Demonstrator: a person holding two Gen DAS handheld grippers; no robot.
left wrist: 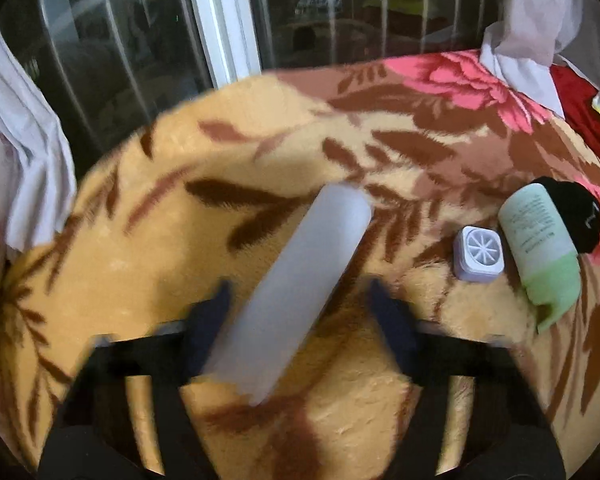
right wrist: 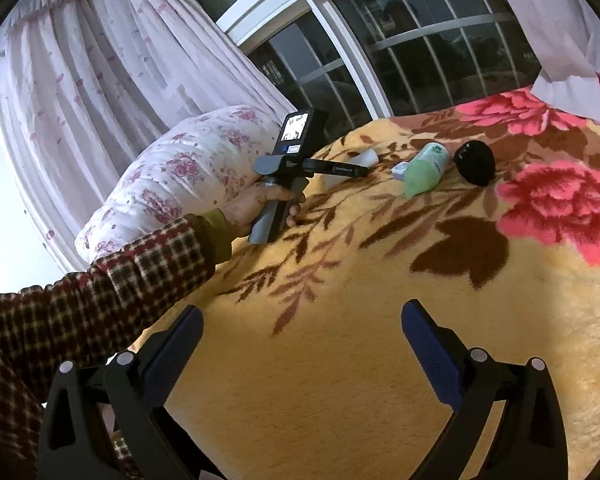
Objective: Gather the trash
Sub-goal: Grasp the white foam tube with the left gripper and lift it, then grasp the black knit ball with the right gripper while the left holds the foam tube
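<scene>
The left gripper has its dark blue pads either side of a long frosted white plastic bottle lying aslant on the bed, the bottle's far end pointing up and right. The pads sit close to its sides, but blur hides whether they press on it, so I cannot tell if the bottle is pinched yet; the straddling pose suggests a grasp across the narrow width, the easiest way to lift a cylinder lying flat. In the right wrist view a hand in a checked sleeve holds this gripper low over the bottle.

To the right lie more likely trash: a small square white container with a spoked top, touching a pale green tube lying on its side, and behind that a black rounded object. All rest on a plush yellow blanket with brown leaves and pink flowers covering the bed.

The right gripper hangs spread and empty over bare blanket, well apart from the items, probably waiting its turn.
</scene>
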